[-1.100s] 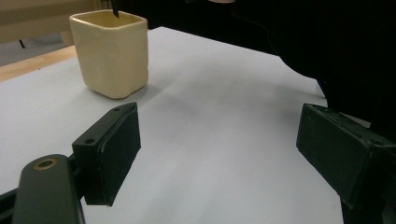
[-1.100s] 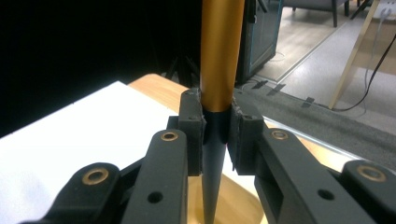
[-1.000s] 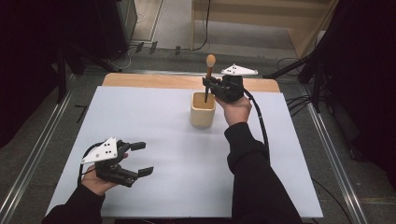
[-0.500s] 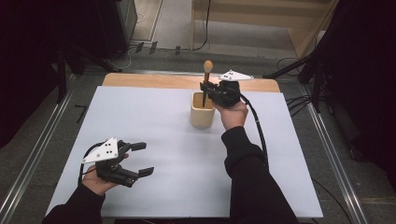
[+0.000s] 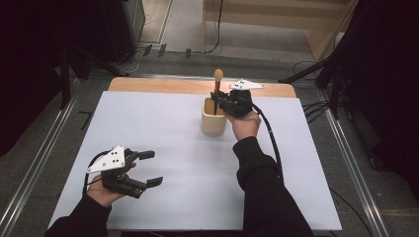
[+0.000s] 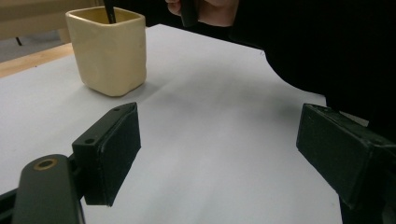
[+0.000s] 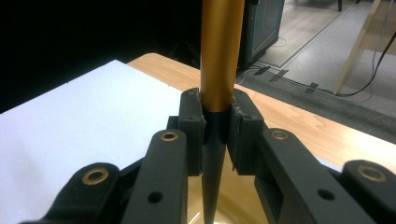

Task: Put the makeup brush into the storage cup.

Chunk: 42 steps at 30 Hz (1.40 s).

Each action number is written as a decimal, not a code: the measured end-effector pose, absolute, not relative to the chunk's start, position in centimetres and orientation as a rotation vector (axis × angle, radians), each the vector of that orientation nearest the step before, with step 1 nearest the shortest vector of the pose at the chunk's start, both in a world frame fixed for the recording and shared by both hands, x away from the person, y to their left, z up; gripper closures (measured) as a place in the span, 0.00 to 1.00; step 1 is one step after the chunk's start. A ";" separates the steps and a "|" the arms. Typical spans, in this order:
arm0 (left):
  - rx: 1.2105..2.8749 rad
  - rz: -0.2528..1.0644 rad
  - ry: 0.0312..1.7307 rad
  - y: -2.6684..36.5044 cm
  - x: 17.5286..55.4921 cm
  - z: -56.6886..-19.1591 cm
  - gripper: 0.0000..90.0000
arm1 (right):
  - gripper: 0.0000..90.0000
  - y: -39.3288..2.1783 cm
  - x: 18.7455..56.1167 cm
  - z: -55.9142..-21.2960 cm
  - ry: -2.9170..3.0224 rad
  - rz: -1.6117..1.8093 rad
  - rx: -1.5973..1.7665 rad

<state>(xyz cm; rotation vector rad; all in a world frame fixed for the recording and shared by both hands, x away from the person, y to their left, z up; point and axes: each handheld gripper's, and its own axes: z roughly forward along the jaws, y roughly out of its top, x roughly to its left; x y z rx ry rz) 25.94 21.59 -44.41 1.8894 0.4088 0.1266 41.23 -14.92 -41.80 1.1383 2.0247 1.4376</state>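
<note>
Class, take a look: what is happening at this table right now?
A person holds a pair of tongs in each hand. The right tongs are shut on an upright brush, its lower end inside a cream cup on the white table. The left tongs rest open nearer the person, holding nothing.

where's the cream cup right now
In the high view the cream cup stands at the far middle of the white table, just left of the right claw, which holds a wooden-handled tool upright in it.
</note>
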 end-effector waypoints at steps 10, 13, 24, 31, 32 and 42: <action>1.887 0.124 0.413 21.6 26.0 -44.4 0.16 | 0.87 -14.9 41.2 -42.1 2.036 1.418 1.156; 1.882 0.123 0.413 21.7 26.0 -44.4 0.16 | 0.87 -14.9 41.3 -42.1 2.031 1.425 1.157; 1.882 0.125 0.413 21.7 26.0 -44.4 0.16 | 0.33 -15.5 41.9 -42.6 2.041 1.512 1.210; 1.882 0.126 0.414 21.7 26.0 -44.4 0.16 | 0.26 -15.6 41.4 -42.7 2.086 1.467 1.165; 1.882 0.126 0.414 21.7 26.0 -44.4 0.16 | 0.26 -15.6 41.4 -42.7 2.086 1.467 1.165; 1.881 0.129 0.417 21.8 26.0 -44.4 0.16 | 0.24 -16.4 40.2 -42.5 2.113 1.494 1.117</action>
